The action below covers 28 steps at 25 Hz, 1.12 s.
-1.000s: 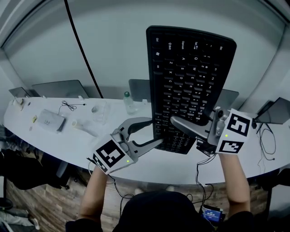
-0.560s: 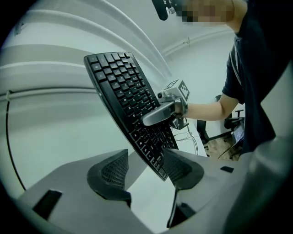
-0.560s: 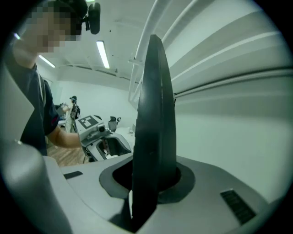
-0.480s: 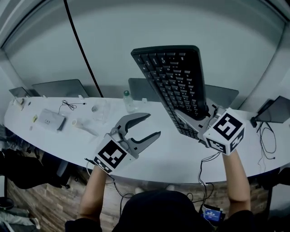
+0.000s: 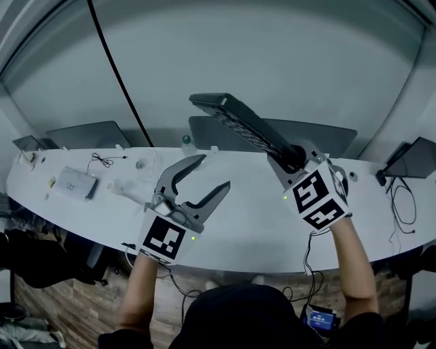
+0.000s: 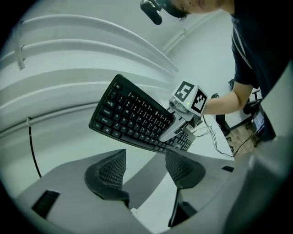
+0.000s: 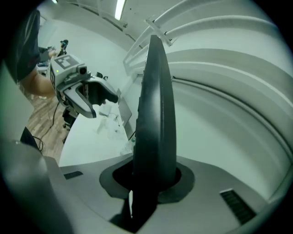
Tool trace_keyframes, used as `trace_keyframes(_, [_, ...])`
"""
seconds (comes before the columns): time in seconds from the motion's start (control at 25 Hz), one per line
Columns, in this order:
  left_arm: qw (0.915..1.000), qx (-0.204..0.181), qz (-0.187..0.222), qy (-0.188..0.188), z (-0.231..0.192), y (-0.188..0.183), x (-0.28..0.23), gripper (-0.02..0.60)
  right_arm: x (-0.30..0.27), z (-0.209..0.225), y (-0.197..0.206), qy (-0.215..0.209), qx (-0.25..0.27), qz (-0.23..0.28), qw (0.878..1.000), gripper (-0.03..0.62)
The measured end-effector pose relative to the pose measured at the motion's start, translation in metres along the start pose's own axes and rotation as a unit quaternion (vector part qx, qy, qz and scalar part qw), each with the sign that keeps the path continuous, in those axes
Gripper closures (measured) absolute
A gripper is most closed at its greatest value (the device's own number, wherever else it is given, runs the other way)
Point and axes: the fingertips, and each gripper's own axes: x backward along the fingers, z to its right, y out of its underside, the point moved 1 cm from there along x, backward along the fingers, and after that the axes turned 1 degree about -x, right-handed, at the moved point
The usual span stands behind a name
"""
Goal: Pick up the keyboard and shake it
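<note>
While the fingers of the right gripper [image 5: 289, 159] clamp its near end, the black plastic keyboard [image 5: 238, 125] slants toward ten o'clock above the white desk [image 5: 259, 228].
The left gripper [image 5: 213, 172], at eight o'clock from it, has just been spreading its fingers [image 6: 112, 171], now wide and empty.

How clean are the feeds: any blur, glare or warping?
Head view: fisheye bows the desk into an arc, light even. Left gripper view: corners blacked out, keyboard keys crisp. Right gripper view: keyboard edge-on, a soft dark slab; ceiling light glares at top.
</note>
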Motion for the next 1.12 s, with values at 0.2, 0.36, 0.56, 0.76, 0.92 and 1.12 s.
trace_keyframes(0.2, [0.9973, -0.057, -0.027, -0.037, -0.007, -0.003, 0.001, 0.304, -0.007, 0.006, 0.015, 0.032, 0.049, -0.056, 0.997, 0.497])
trace_keyframes(0.36, [0.9953, -0.083, -0.030, -0.039, -0.003, -0.008, -0.001, 0.282, -0.011, 0.005, 0.025, 0.047, 0.089, -0.090, 0.991, 0.497])
trace_keyframes(0.56, [0.9865, -0.143, -0.042, -0.066, -0.009, -0.014, 0.001, 0.276, -0.019, 0.004, 0.032, 0.064, 0.134, -0.127, 0.981, 0.497])
trace_keyframes(0.76, [0.9733, -0.207, -0.049, -0.087, -0.007, -0.024, -0.001, 0.276, -0.021, 0.003, 0.038, 0.069, 0.162, -0.152, 0.973, 0.497])
trace_keyframes(0.92, [0.9481, -0.294, -0.078, -0.094, -0.004, -0.026, -0.008, 0.276, -0.021, 0.006, 0.034, 0.081, 0.169, -0.160, 0.969, 0.497])
trace_keyframes(1.12, [0.9289, -0.344, -0.099, -0.096, 0.000, -0.027, -0.014, 0.276, -0.024, 0.006, 0.038, 0.090, 0.205, -0.182, 0.957, 0.497])
